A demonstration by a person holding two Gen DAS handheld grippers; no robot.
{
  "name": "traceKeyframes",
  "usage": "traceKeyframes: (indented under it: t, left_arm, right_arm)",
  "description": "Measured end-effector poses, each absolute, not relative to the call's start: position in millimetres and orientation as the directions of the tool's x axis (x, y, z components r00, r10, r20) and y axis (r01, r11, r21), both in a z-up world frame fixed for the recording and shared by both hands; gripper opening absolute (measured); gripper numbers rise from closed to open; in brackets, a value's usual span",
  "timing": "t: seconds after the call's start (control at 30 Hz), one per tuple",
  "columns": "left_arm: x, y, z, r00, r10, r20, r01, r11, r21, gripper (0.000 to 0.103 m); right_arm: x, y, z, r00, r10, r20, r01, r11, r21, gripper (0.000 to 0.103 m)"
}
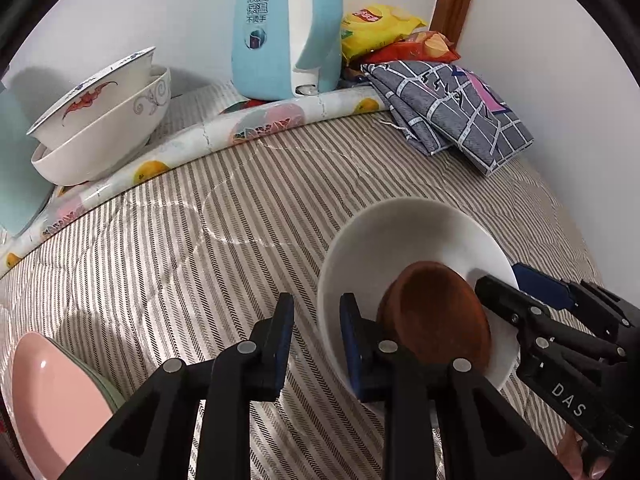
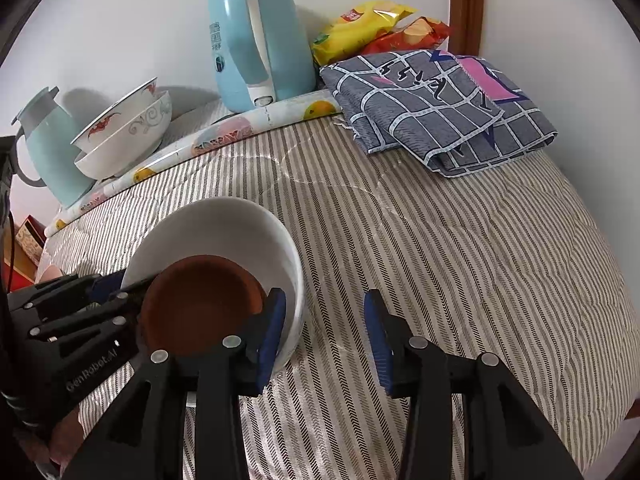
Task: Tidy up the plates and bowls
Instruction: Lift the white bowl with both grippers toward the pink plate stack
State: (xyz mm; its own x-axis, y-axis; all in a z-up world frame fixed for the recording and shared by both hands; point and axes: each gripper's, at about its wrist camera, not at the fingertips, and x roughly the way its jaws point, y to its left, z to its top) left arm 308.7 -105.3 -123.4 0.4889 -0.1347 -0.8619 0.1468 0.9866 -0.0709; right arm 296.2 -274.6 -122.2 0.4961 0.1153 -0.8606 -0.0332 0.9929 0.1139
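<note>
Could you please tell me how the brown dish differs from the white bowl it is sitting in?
The brown dish is dark, matt and smaller; the white bowl is pale, glossy and wider. The brown dish lies tilted inside, while the white bowl rests on the striped cloth. Both are round, open and empty of food.

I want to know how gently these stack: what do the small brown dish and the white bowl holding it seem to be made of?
Brown dish: probably unglazed clay or terracotta; its surface looks matte and slightly grainy, with no shine, though wood is not ruled out.
White bowl: likely glazed ceramic or porcelain; smooth, uniformly white, with a soft sheen on its thick rim. Melamine would look similar.
</note>
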Motion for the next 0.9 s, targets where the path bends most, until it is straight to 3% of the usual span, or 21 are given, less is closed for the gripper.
traceKeyframes:
  t: [0.2,0.3,0.37,0.5,0.9]
  left_arm:
    - [309,-105,-125,0.491,-0.146,-0.859,0.163,0.984,-0.074,0.022]
    - [309,-105,-126,0.488,-0.177,-0.855,0.176,0.979,-0.102,0.015]
    - [309,-107,-126,0.488,-0.179,-0.854,0.177,0.979,-0.104,0.013]
    - [309,-108,-125,0.497,-0.18,-0.849,0.177,0.979,-0.104,0.013]
    - [301,-107,-119,0.502,-0.181,-0.845,0.192,0.977,-0.095,0.01]
  right_arm:
    - [299,-274,-127,0.48,0.132,-0.867,-0.023,0.99,0.138,0.04]
    - [300,-274,-128,0.477,0.139,-0.868,-0.018,0.989,0.148,0.038]
    - [300,-272,-128,0.475,0.145,-0.868,-0.02,0.988,0.153,0.034]
    - [301,-265,-128,0.468,0.184,-0.864,-0.052,0.982,0.181,0.013]
    - [296,-264,-123,0.484,0.152,-0.862,-0.022,0.986,0.162,0.008]
